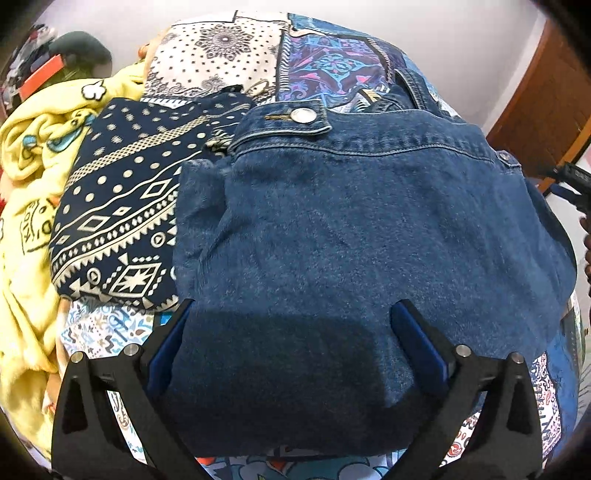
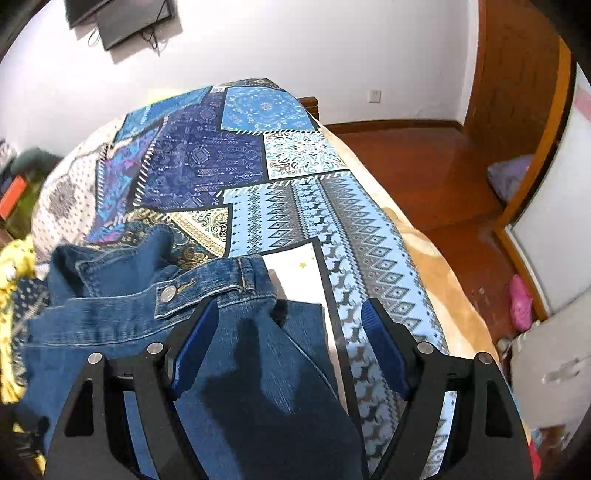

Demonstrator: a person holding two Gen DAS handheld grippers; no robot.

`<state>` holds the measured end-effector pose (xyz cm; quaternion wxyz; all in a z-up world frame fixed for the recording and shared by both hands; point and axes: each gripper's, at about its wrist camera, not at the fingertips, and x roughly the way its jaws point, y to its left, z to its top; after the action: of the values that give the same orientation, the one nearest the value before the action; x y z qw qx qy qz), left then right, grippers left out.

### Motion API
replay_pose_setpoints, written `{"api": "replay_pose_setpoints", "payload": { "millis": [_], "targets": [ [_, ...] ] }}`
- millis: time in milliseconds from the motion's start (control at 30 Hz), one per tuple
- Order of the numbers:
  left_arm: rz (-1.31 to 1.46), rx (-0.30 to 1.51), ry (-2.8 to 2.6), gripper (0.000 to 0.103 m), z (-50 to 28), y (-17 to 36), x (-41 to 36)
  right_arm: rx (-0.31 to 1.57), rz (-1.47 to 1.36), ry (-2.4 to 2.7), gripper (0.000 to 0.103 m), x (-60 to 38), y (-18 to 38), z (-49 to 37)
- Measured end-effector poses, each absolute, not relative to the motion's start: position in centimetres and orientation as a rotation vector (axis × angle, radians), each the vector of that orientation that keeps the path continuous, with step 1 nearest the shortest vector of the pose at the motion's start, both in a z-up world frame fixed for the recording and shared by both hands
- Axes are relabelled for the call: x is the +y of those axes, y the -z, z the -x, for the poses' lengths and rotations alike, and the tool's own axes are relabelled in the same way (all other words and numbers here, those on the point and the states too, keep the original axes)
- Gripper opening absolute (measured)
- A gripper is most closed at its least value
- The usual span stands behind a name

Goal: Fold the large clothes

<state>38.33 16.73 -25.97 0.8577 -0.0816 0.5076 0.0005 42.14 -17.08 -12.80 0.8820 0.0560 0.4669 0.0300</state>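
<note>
1. The jeans lie folded on the bed, over its patchwork cover; the waistband with a metal button faces the far side in the left wrist view; the denim fills most of that view.
2. The left gripper hangs over the near edge of the jeans, pointing steeply down; its jaws stand wide apart, with denim showing between them; the blue pads do not press the cloth, so it holds nothing.
3. The right gripper hangs over the jeans' right edge, where denim meets the cover; its jaws are apart, the left pad over denim and the right one over the cover; nothing is clamped.
4. A navy patterned cloth lies just left of the jeans, touching them, its edge partly under the denim; a yellow garment is heaped further left, beside the cloth.
5. To the right of the bed is a wood floor; a pink slipper lies on it near a white panel; a dark screen hangs on the white wall.
6. In the left wrist view the other gripper shows at the right edge, beyond the jeans.
</note>
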Motion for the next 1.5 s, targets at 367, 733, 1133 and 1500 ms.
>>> {"api": "replay_pose_setpoints", "payload": {
  "millis": [367,733,1133,1500],
  "targets": [
    [0.249,0.997,-0.085,0.103,-34.5,21.7,19.2,0.898,0.227,-0.380,0.077,-6.8,11.3,-32.1],
    [0.102,1.025,-0.115,0.103,-31.4,23.8,18.3,0.957,0.378,-0.586,0.077,2.2,14.9,-27.5],
    [0.233,1.085,-0.317,0.103,-27.2,26.1,24.2,1.014,0.249,-0.355,0.092,-9.0,14.5,-29.6],
    [0.499,1.000,-0.125,0.103,-25.7,23.3,22.5,1.033,0.124,-0.183,0.093,-16.2,14.0,-29.6]
  ]
}}
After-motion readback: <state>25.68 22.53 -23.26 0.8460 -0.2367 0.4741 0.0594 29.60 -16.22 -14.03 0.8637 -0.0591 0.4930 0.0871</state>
